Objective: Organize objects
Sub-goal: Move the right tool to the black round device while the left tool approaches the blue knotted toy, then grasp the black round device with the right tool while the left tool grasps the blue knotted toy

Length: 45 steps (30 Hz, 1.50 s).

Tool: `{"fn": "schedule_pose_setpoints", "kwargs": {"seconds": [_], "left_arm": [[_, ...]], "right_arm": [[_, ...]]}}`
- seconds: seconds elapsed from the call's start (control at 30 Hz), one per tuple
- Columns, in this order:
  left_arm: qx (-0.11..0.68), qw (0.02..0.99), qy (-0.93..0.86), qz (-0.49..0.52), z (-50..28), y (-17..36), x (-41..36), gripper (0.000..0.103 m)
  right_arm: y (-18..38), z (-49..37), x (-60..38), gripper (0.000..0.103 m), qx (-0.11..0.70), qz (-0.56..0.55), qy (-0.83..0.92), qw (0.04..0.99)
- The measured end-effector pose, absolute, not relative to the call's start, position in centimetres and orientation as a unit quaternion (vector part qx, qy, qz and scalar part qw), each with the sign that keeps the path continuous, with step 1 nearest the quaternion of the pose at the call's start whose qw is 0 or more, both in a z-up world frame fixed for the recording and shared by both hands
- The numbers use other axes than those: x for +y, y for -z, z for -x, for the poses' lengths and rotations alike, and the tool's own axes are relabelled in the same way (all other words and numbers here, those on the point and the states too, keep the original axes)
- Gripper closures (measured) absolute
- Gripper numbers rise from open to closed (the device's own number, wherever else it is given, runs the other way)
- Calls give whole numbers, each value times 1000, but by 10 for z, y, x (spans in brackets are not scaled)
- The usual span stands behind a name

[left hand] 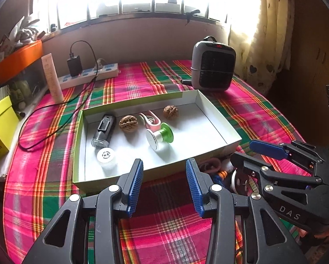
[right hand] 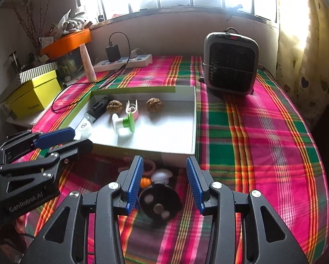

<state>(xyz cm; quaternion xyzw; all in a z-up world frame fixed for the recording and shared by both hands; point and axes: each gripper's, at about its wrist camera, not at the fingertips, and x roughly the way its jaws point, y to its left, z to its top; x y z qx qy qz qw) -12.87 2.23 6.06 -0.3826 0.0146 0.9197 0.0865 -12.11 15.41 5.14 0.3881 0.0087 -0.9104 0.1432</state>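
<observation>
**Asker:** Tongs first, please: how do both pairs stand?

**Describer:** Right tongs (right hand: 164,184) are spread wide and hold nothing. They hover low over a small heap on the plaid-covered tabletop (right hand: 252,132), just in front of the shallow white tray (right hand: 194,118). Left tongs (left hand: 164,184) are spread too, empty, near the tray's front wall.

**Asker:** What lies in the heap?

**Describer:** A black disc-shaped object (right hand: 160,204) sits nearest, between the right fingers. Behind it are a white knob-like piece (right hand: 162,175), something orange (right hand: 145,182) and a pink ring (right hand: 150,167), all close together and partly in shadow.

**Asker:** And the tray?

**Describer:** It already holds two walnuts (left hand: 128,123) (left hand: 170,112), a green-and-white spool (left hand: 159,135), a pink clip (left hand: 150,120), a dark cylinder (left hand: 104,131) and a white-capped jar (left hand: 106,157).

**Asker:** How should the pick go?

**Describer:** I judge the black disc is the target. Lower straight down so the pads straddle its rim, close across its width, and avoid catching the white piece behind it. Then lift clear of the tray wall and set it in the bare right half
</observation>
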Motion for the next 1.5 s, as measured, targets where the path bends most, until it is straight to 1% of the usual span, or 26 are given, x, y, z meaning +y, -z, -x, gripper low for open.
{"fn": "schedule_pose_setpoints", "kwargs": {"seconds": [0.13, 0.53, 0.9, 1.07, 1.5], "left_arm": [[6, 94, -917, 388, 128, -58, 22, 64], [-7, 106, -911, 399, 127, -52, 22, 64], [-26, 115, -901, 417, 130, -44, 18, 64], [-27, 121, -897, 423, 131, -42, 20, 64], [-16, 159, -881, 445, 137, -32, 40, 64]], "right_arm": [[-48, 116, 155, 57, 9, -391, 908, 148], [-37, 103, 156, 57, 10, -402, 902, 158], [-24, 109, 148, 57, 24, -417, 895, 157], [-20, 111, 148, 57, 36, -425, 893, 144], [-18, 103, 157, 57, 44, -429, 889, 152]]}}
